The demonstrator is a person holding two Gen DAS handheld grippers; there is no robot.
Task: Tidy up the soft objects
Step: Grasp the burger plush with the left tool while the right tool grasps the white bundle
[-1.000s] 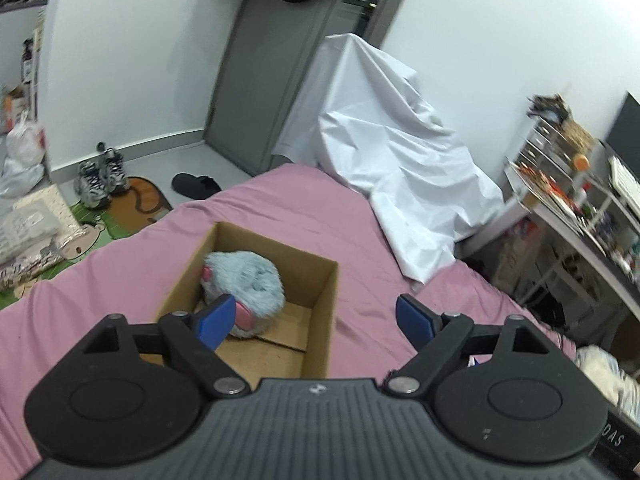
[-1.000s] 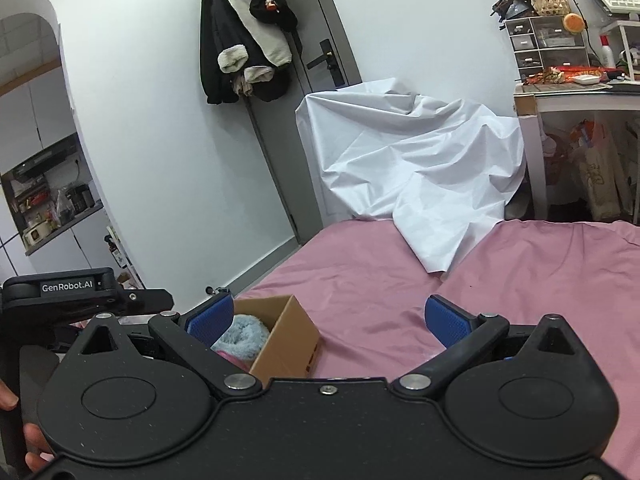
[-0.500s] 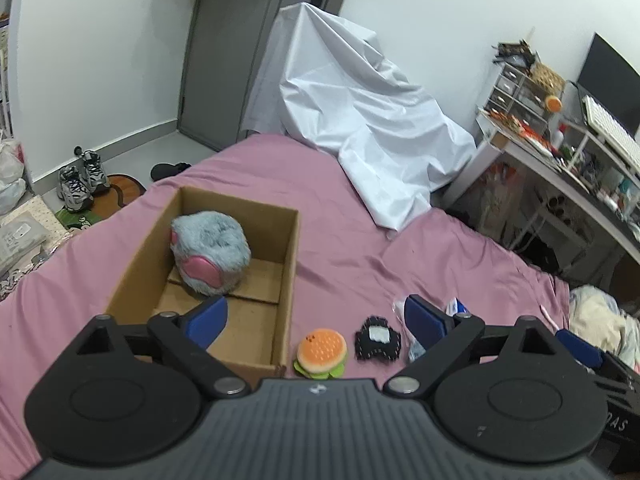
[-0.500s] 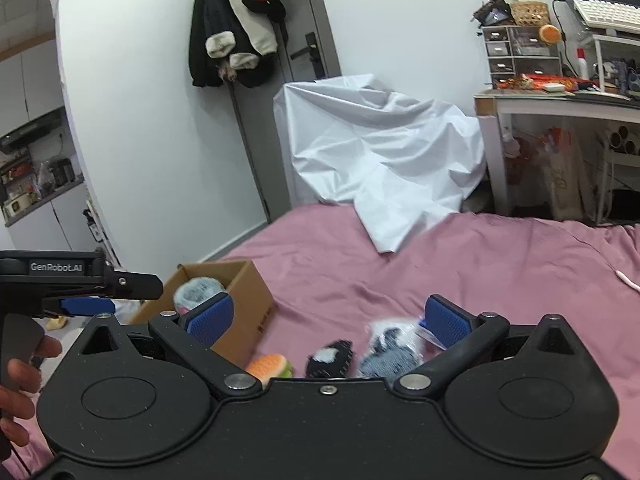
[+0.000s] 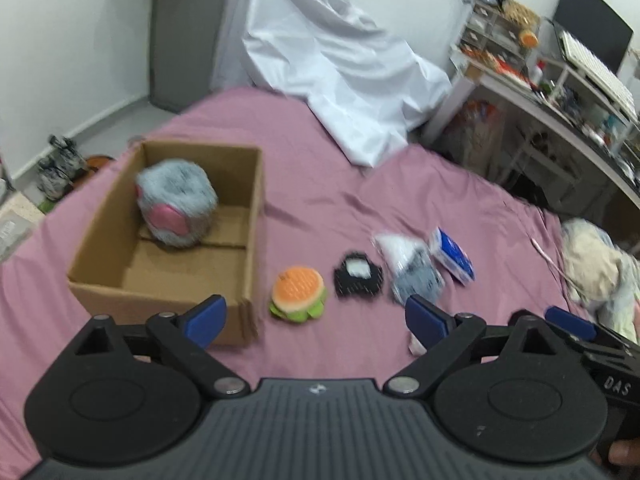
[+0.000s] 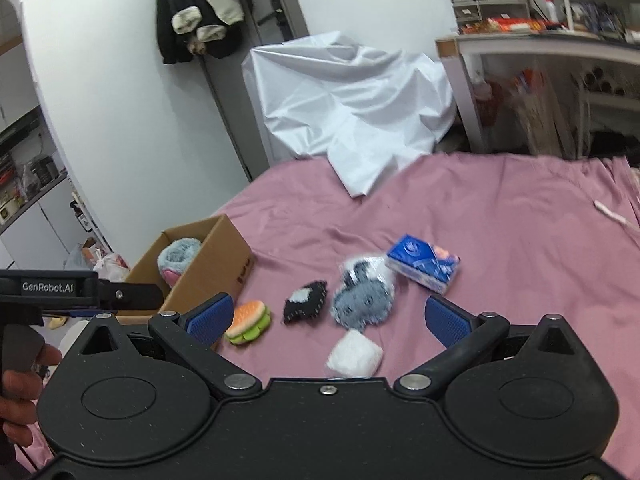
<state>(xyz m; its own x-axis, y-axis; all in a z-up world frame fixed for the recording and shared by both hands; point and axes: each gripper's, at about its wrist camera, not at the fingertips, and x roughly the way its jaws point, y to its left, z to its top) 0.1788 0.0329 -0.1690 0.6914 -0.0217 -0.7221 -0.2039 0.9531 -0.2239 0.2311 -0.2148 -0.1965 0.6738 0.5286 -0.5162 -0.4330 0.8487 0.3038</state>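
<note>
Left gripper: we see its jaws spread wide and holding nothing, above the pink bed.
Right gripper: our jaws here are also wide apart and empty.
Cardboard box: it lies ahead of the left jaws, toward their left side; its near wall is partly hidden behind the left blue pad.
Grey plush: it sits inside the box at the far end; from the right wrist view only its top shows above the wall.
Burger toy: between the left jaws, just beside the box.
Black knitted piece: next to the burger toy; blurred, so we cannot tell what it is.
Grey bagged plush: ahead between the right jaws.
Tissue pack: just beyond the bagged plush.
White soft lump: nearest to the right jaws, its lower edge cut off by the gripper body.
</note>
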